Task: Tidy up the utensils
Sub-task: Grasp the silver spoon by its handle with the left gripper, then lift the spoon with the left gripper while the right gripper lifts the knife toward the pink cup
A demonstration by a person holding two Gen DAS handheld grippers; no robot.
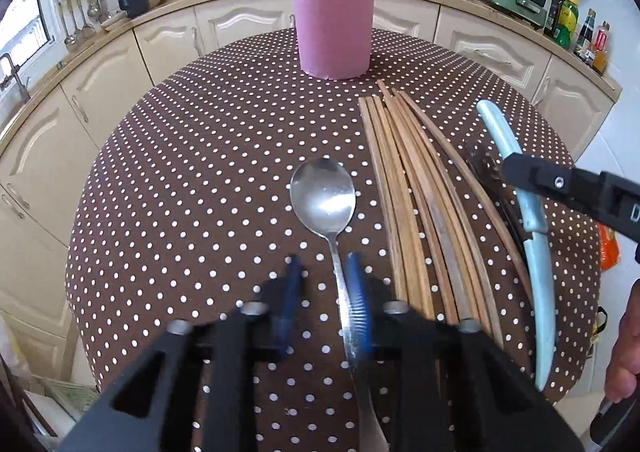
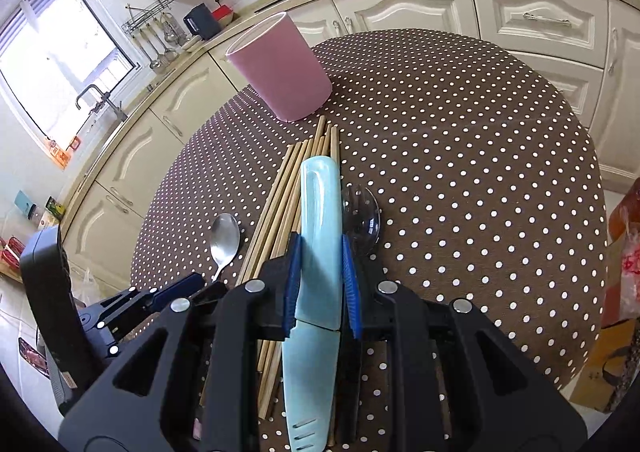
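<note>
A metal spoon (image 1: 323, 196) lies on the dotted cloth with its handle between the fingers of my left gripper (image 1: 325, 286). The handle rests against the right pad, and a strip of cloth shows between it and the blurred left pad. My right gripper (image 2: 320, 272) is shut on a light blue sheathed knife (image 2: 320, 204), which lies over a bundle of wooden chopsticks (image 2: 288, 188). A dark see-through spoon (image 2: 360, 220) sits just right of the knife. The pink cup (image 1: 334, 28) stands upright at the far side of the table.
The round table (image 1: 200, 172) wears a brown cloth with white dots. Cream cabinets and a cluttered counter (image 1: 460, 0) curve behind it. A person's hand (image 1: 622, 352) shows at the right edge. An orange bag (image 2: 624, 252) stands beside the table on the right.
</note>
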